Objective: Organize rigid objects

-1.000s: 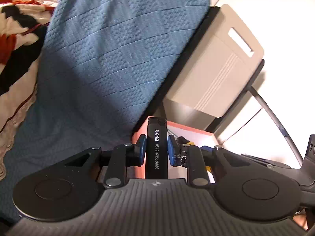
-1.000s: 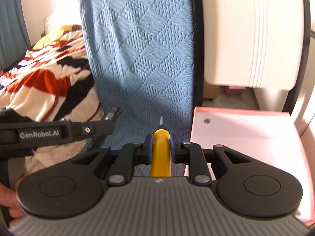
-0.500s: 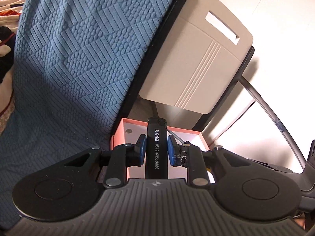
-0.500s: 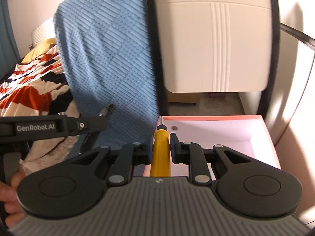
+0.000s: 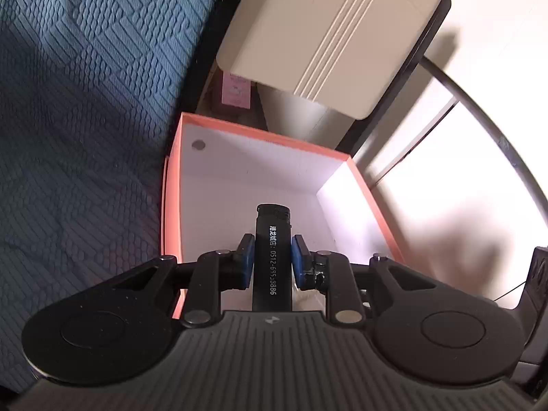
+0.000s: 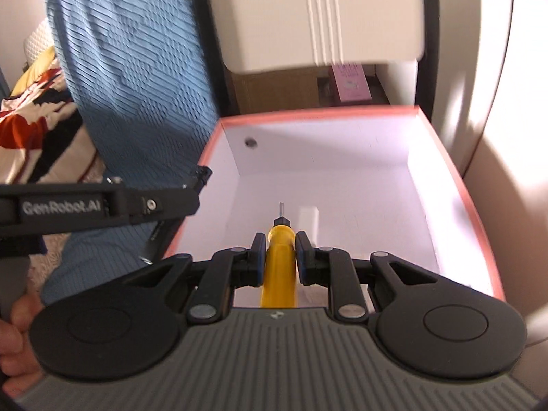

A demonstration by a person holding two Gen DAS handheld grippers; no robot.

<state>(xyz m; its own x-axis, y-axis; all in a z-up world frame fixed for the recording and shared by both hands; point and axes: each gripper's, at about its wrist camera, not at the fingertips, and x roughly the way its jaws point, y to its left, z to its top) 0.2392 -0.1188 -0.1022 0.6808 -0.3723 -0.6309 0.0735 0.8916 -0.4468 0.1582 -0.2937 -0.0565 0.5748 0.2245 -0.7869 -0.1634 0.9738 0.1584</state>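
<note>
Blue quilted fabric [image 5: 85, 120] lies beside an open salmon-edged cardboard box with a white inside [image 5: 173, 185]. Nearest, a black cylindrical tool with white print [image 5: 272, 257] is clamped in the left gripper [image 5: 272, 262], and a yellow-handled screwdriver [image 6: 279, 260] in the right gripper [image 6: 279, 257], both held over the box; beyond, a beige chair back [image 5: 328, 30] is seen.

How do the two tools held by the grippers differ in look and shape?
The left gripper holds a black cylinder printed with white text; the right gripper holds a yellow-handled screwdriver, unprinted. The cylinder ends in a blunt ridged cap; the screwdriver narrows to a thin metal tip. Both are clamped over the open pink box.
</note>
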